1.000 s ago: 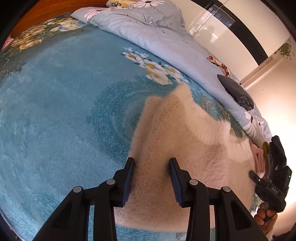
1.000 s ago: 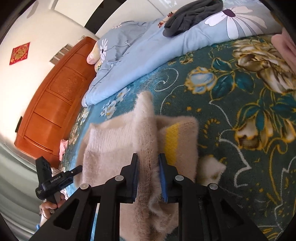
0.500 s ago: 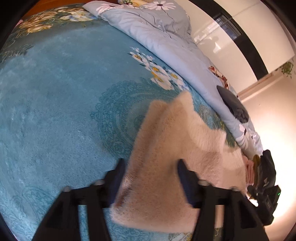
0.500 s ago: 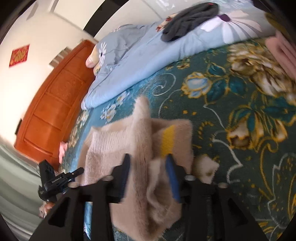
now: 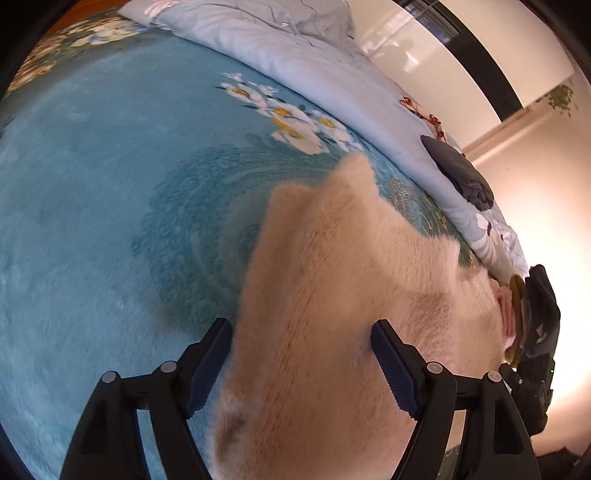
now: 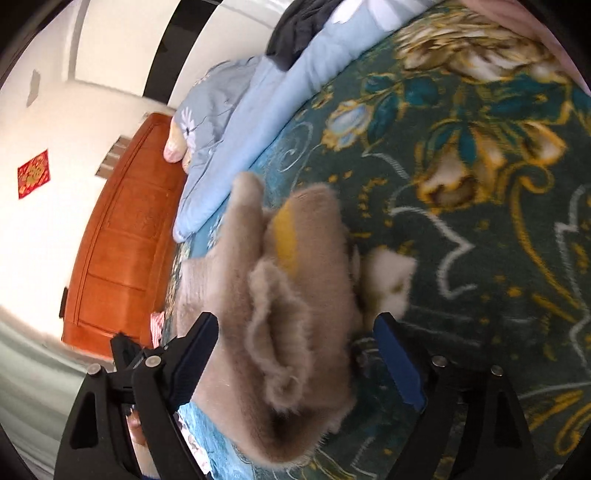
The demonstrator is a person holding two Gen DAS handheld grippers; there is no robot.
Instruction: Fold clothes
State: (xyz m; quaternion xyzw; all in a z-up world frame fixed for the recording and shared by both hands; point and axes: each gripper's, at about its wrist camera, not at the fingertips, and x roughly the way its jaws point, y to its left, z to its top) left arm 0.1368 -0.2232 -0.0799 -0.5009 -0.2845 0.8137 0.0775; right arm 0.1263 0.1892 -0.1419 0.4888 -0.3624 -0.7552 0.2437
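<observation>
A fluffy beige sweater (image 5: 332, 295) lies folded on a teal floral blanket (image 5: 92, 221). My left gripper (image 5: 301, 365) is open, its jaws wide apart on either side of the sweater's near edge. In the right wrist view the sweater (image 6: 291, 314) shows a yellow patch (image 6: 286, 240) and bunched folds. My right gripper (image 6: 295, 365) is open too, its jaws straddling the sweater's end. The right gripper also shows at the right edge of the left wrist view (image 5: 535, 332).
A light blue floral duvet (image 5: 295, 55) lies bunched along the far side of the bed, with a dark grey garment (image 5: 458, 173) on it. An orange wooden headboard (image 6: 122, 240) stands at the left. A pink item (image 6: 554, 33) lies at the top right.
Both grippers have opened: the right one let go of the sweater fold it pinched, and the left jaws spread wider. The sweater has settled on the blanket.
</observation>
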